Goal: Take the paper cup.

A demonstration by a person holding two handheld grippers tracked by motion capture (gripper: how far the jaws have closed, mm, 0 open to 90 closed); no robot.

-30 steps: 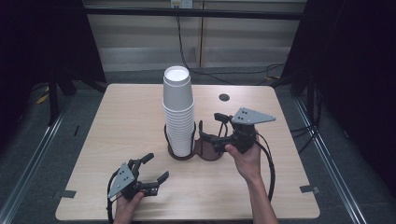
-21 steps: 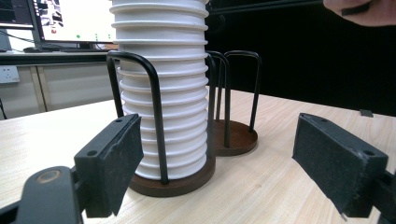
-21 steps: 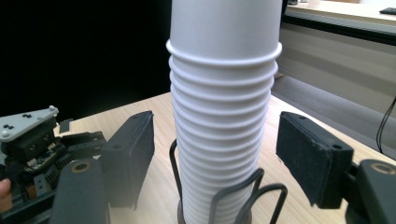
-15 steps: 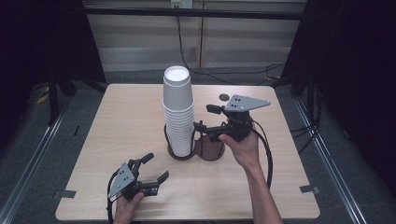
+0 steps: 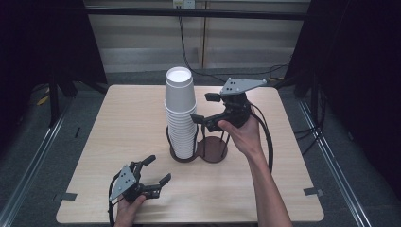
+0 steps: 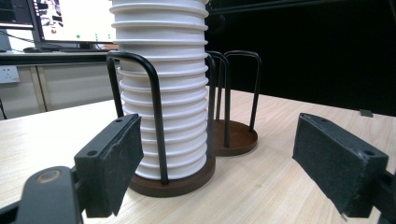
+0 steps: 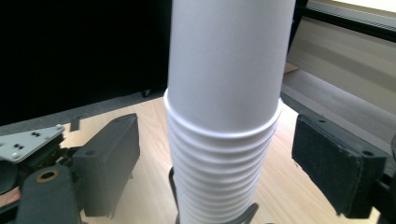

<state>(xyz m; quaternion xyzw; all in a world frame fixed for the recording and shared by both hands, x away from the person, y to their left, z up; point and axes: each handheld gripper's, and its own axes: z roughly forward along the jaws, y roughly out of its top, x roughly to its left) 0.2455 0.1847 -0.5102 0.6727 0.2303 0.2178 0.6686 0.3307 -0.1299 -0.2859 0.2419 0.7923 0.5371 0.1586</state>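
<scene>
Stack of white cups (image 5: 180,113) sitting in the left ring of the holder (image 5: 211,150), mid-table. Right gripper (image 5: 211,109) spread wide beside it, not touching. Left gripper (image 5: 157,171) released, near edge.

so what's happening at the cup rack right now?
A person holds a gripper in each hand. The right gripper is raised beside the stack of white paper cups, jaws open on either side of its upper part, not touching. The stack sits in one bay of the rack; the other bay is empty. The left gripper rests open near the table's front edge.
</scene>
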